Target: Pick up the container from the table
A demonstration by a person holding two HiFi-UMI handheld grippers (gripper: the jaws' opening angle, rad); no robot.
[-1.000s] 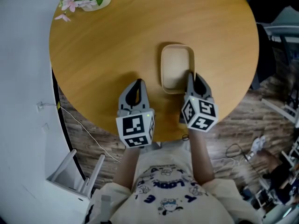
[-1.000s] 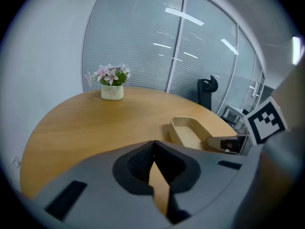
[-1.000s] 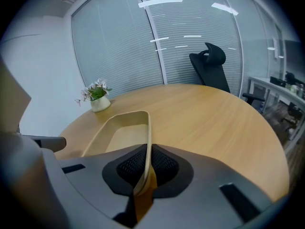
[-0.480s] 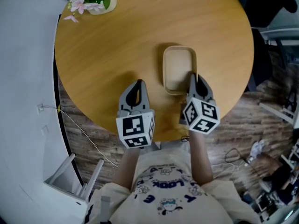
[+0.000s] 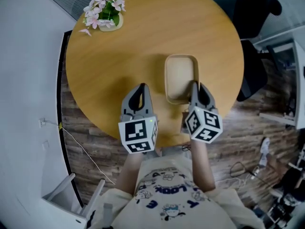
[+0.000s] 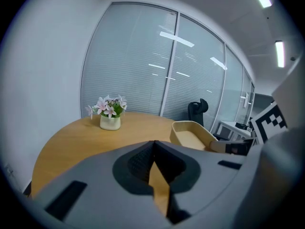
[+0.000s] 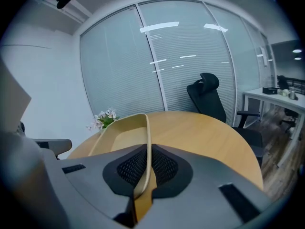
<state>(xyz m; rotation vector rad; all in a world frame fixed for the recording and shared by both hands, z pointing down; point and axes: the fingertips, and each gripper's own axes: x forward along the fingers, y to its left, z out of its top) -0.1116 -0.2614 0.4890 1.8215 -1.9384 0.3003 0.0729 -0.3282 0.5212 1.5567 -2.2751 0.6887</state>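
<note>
The beige oblong container (image 5: 181,75) hangs over the right half of the round wooden table (image 5: 119,56), its empty inside facing up. My right gripper (image 5: 194,86) is shut on the container's near right rim; in the right gripper view the thin rim (image 7: 145,142) runs between the jaws of that gripper (image 7: 145,168). The container looks raised a little off the tabletop. My left gripper (image 5: 139,87) hovers over the table's near edge, left of the container, shut with nothing in it. From the left gripper (image 6: 153,147) the container (image 6: 190,133) shows at the right.
A small pot of pink flowers (image 5: 106,11) stands at the table's far left edge. A black office chair (image 5: 252,13) sits beyond the table at the right, with a desk (image 7: 271,97) further right. Wood floor and cables lie below the near edge.
The table has shrunk and slid in the head view while the container and both grippers keep their size: grippers and container have risen away from the tabletop. Both grippers keep their grip state.
</note>
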